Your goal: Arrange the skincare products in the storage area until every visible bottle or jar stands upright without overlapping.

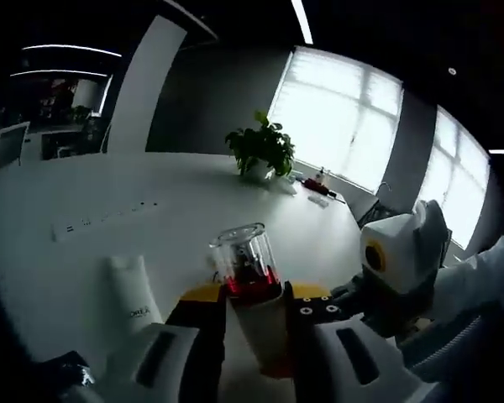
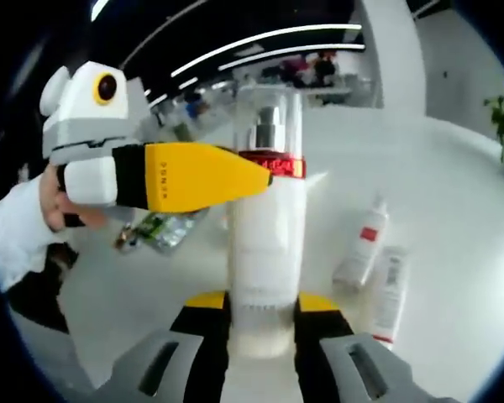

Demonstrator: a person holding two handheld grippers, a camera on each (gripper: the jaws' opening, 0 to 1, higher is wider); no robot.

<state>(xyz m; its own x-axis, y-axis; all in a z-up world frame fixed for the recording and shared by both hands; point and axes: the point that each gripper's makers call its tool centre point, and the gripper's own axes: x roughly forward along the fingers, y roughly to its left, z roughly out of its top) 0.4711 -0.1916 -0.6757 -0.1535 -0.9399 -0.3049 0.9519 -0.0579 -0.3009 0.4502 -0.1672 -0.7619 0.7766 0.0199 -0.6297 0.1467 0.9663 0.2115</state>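
Right gripper view: tall white pump bottle with a clear cap and red collar band (image 2: 266, 243) sits between the right gripper (image 2: 265, 315) jaws, low on the body. Jaws look closed against its sides, so I read it as held. The left gripper (image 2: 172, 176) comes in from the left, and its yellow jaw lies across the bottle at the red band. Whether that pair is clamped or just touching, I cannot tell from here.

Left gripper view: same bottle (image 1: 250, 290) stands between the left gripper (image 1: 256, 306) jaws, clear cap poking up above them. Jaws sit close on both sides and look pinched, but the contact is not clear. The right gripper's white body (image 1: 399, 252) shows at the right edge.

Bottle is over the white round table (image 1: 151, 227). I can't tell whether its base is down or lifted.

Risks, as I judge them:
- Two grips on one bottle: any disagreement in motion twists it, or pops the clear cap off at the band.
- High grip near the cap plus a tall narrow body means it tips easily on release.
- A white tube with a red label (image 2: 363, 243) and a white flat tube (image 2: 391, 290) lie on the table just beside each other. Setting the bottle down near them could knock or overlap them.
- Another white tube (image 1: 134, 294) lies close to the left jaws, so an opening jaw could clip it.
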